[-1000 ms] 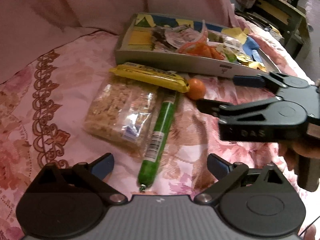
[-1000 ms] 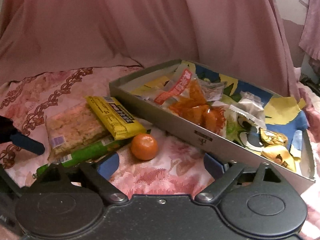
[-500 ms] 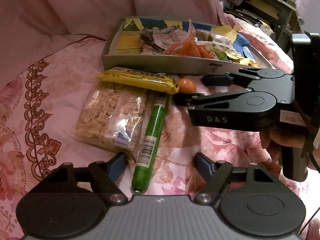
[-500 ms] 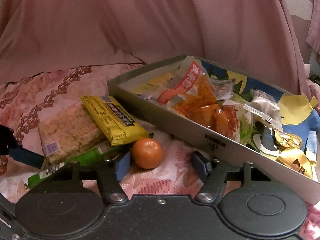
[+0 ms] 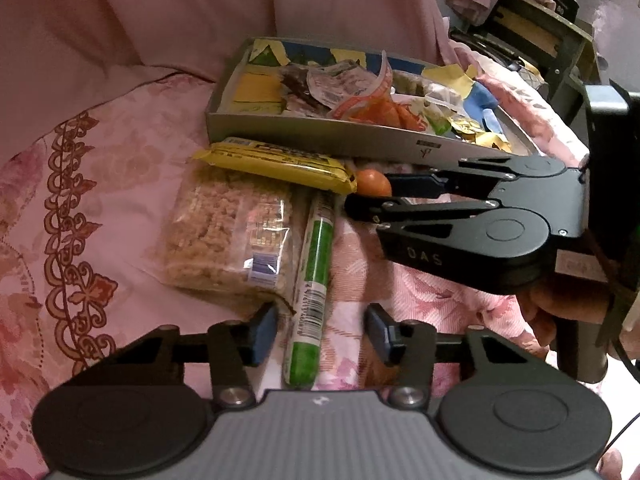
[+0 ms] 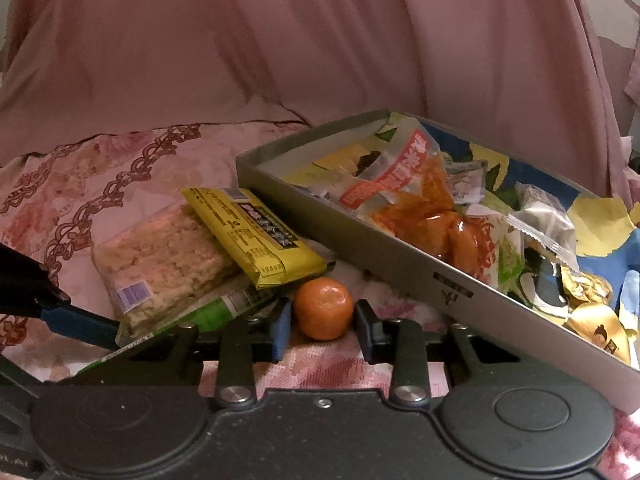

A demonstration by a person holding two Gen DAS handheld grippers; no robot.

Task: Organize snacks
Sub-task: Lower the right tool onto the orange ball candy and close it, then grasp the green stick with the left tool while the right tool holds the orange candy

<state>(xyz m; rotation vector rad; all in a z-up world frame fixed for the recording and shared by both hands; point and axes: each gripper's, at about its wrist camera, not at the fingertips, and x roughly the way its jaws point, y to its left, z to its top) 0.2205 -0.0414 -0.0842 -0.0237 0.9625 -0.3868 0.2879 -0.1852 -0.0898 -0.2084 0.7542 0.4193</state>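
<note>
A small orange mandarin [image 6: 324, 308] lies on the pink bedspread between the pads of my right gripper [image 6: 322, 330], which is open around it with small gaps each side. In the left wrist view the mandarin [image 5: 372, 182] shows at the right gripper's [image 5: 370, 194] tips. My left gripper [image 5: 322, 332] is open, its pads either side of the near end of a green sausage stick [image 5: 314, 280]. A clear pack of crispy rice cake [image 5: 228, 236] and a yellow bar [image 5: 276, 164] lie beside it. A grey snack tray [image 6: 400, 264] holds several packets.
Pink curtain fabric [image 6: 280, 40] hangs behind the tray. The bedspread [image 5: 80, 208] has a red embroidered border on the left. A dark wooden frame [image 5: 552, 40] stands at the far right in the left wrist view.
My right gripper has moved forward to the mandarin and narrowed around it. My left gripper has moved forward over the sausage stick's end and narrowed too.
</note>
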